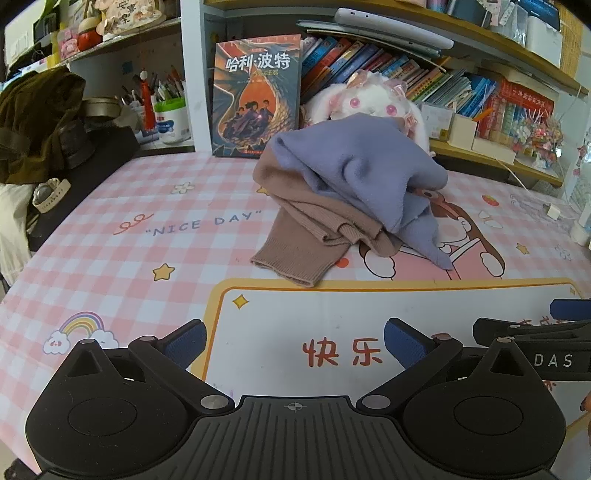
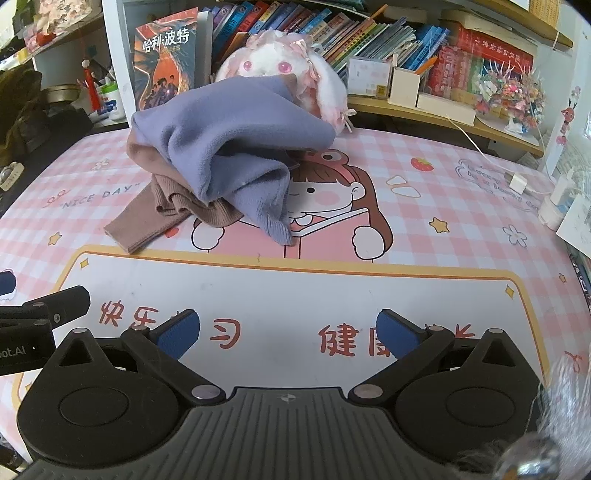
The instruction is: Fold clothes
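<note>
Both grippers, left gripper (image 1: 295, 345) and right gripper (image 2: 288, 334), I'm holding wide open, gripping nothing, low over the desk mat (image 2: 295, 295); purple-and-brown clothes (image 2: 221, 155) sit crumpled ahead, against the plush bunny (image 2: 295, 70).

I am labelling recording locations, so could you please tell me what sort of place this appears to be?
Probably a child's study desk at home: a cartoon desk mat, shelves packed with books, a plush rabbit and a crumpled garment.
</note>
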The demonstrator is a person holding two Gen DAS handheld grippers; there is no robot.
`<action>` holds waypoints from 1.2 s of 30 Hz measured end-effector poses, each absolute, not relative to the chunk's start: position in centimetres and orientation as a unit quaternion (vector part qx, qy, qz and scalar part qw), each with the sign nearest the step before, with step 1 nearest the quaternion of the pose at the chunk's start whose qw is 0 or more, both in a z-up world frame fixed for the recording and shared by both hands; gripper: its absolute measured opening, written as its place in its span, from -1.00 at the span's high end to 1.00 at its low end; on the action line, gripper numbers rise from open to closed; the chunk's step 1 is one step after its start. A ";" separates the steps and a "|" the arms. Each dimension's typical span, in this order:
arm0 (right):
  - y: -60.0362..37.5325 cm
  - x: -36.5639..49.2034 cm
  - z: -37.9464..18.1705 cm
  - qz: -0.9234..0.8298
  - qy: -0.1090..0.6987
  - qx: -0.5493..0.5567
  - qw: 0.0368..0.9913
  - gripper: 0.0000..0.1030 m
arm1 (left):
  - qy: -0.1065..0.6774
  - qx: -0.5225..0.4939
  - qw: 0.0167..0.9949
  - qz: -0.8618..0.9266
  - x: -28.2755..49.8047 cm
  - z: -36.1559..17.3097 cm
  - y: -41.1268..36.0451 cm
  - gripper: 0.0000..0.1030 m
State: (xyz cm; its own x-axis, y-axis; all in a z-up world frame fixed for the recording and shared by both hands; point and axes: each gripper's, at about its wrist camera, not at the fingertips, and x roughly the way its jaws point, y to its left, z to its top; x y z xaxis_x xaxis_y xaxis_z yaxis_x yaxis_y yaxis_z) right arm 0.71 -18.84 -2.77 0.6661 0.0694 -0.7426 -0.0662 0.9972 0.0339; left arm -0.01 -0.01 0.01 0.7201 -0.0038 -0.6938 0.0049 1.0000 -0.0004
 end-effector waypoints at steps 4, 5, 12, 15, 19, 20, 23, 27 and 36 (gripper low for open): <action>-18.8 0.6 -2.8 0.038 0.407 0.002 0.912 -1.00 | 0.374 0.000 0.927 -0.005 -0.1 0.1 -0.1 -1.00; -18.7 0.6 -2.8 0.037 0.408 0.000 0.912 -1.00 | 0.373 -0.001 0.928 -0.005 -0.1 0.1 -0.2 -1.00; -18.7 0.5 -2.9 0.037 0.408 -0.001 0.912 -1.00 | 0.369 -0.003 0.929 -0.007 -0.3 -0.3 0.3 -1.00; -18.6 0.4 -2.8 0.037 0.408 -0.002 0.912 -1.00 | 0.370 -0.004 0.929 -0.006 -0.4 -0.1 0.3 -1.00; -18.6 0.3 -2.7 0.036 0.407 -0.002 0.913 -1.00 | 0.369 -0.004 0.929 -0.005 -0.4 -0.1 0.3 -1.00; -18.6 0.3 -2.7 0.036 0.407 -0.002 0.913 -1.00 | 0.369 -0.004 0.929 -0.005 -0.4 -0.1 0.3 -1.00; -18.6 0.4 -2.8 0.037 0.407 -0.002 0.912 -1.00 | 0.369 -0.004 0.930 -0.005 -0.3 0.0 0.4 -1.00; -18.7 0.4 -2.7 0.037 0.407 -0.002 0.913 -1.00 | 0.368 -0.004 0.930 -0.004 -0.3 0.0 0.4 -1.00; -18.7 0.8 -2.6 0.036 0.409 -0.001 0.912 -1.00 | 0.370 -0.003 0.929 -0.005 -0.2 0.0 0.4 -1.00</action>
